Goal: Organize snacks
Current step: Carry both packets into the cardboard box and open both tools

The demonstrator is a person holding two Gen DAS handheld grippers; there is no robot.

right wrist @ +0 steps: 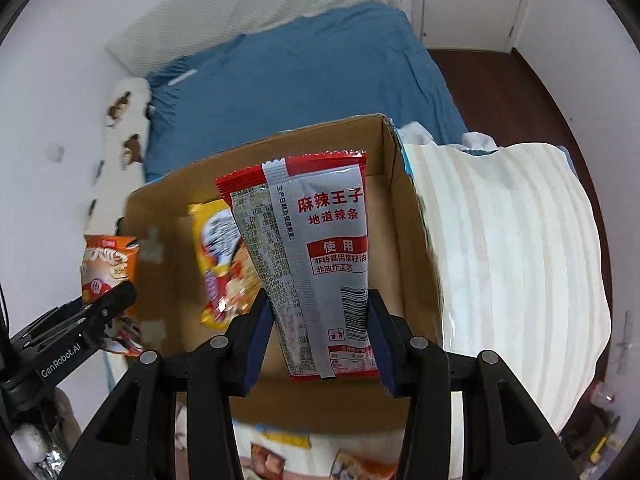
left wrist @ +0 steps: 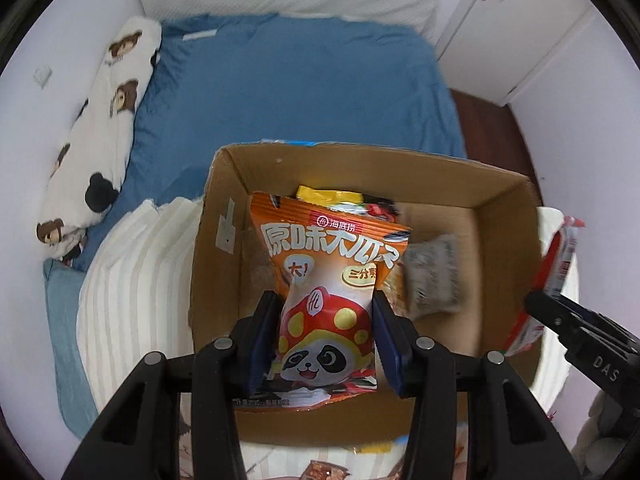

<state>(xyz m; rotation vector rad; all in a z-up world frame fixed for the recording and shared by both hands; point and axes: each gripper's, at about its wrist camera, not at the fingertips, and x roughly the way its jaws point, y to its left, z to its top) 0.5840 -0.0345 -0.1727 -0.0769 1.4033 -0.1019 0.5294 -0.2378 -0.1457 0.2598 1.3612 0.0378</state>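
Duvet flanks cardboard box on blue bedsheet.

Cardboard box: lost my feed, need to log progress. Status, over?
Left gripper shut on orange panda snack bag. Right gripper shut on red-and-grey snack packet. Both over brown cardboard box; no obstruction.

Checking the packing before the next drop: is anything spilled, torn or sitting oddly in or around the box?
Nothing spilled. The cardboard box has a ragged, torn top edge at its far left corner. Inside, a yellow packet and a grey packet lie loosely, unstacked. Both held packets look intact.
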